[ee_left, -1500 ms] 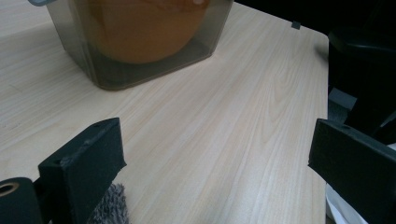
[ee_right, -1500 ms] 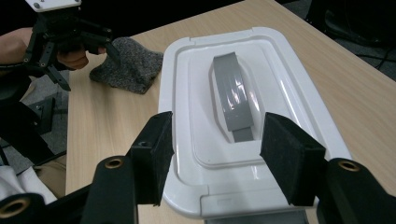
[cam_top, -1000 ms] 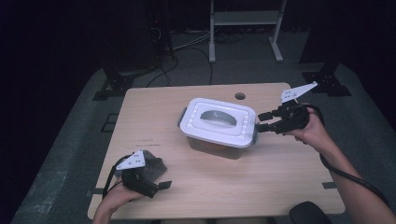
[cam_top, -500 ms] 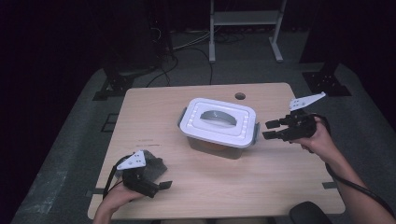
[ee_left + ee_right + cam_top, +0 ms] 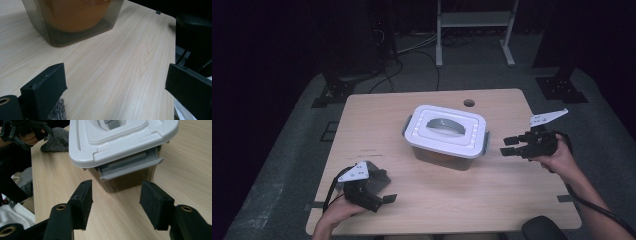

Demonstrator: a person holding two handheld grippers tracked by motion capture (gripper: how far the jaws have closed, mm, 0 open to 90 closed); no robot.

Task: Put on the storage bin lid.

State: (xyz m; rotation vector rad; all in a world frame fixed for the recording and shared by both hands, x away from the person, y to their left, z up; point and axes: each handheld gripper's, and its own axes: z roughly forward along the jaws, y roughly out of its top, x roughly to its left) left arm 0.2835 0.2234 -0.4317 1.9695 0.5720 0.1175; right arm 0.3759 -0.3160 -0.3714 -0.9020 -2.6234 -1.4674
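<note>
While my right claw (image 5: 510, 146) hovers just off the worktop (image 5: 377, 130) with its jaws standing apart and nothing between them, the storage box (image 5: 446, 137) sits near the middle, its white lid (image 5: 447, 131) pressed on and the grey side latch (image 5: 130, 167) facing straight at me. In the right gripper view that latch hangs between my two black jaws but farther off — I am near it, not touching it.

My left claw (image 5: 379, 199) lies low at the near left corner of the worktop, jaws wide and gripping nothing, with a grey cloth (image 5: 374, 176) just beside it; in the left gripper view the translucent wall of the box shows an orange thing (image 5: 75, 13) inside.

I judge the box to be stiff, smooth plastic, so the walls and lid would be slippery under my pads and too broad to pinch. It looks moderately weighted with its load, steady enough not to skid at a light touch, though a hard pull on one side could drag it. The latch is the sensible hold: a thin flap with a free lower lip that I could hook under and swing outward. The arched handle (image 5: 446, 125) set into the lid top is the place for lifting, once both latches are loose. The flap hinge seems the only delicate part — I would not twist it.
</note>
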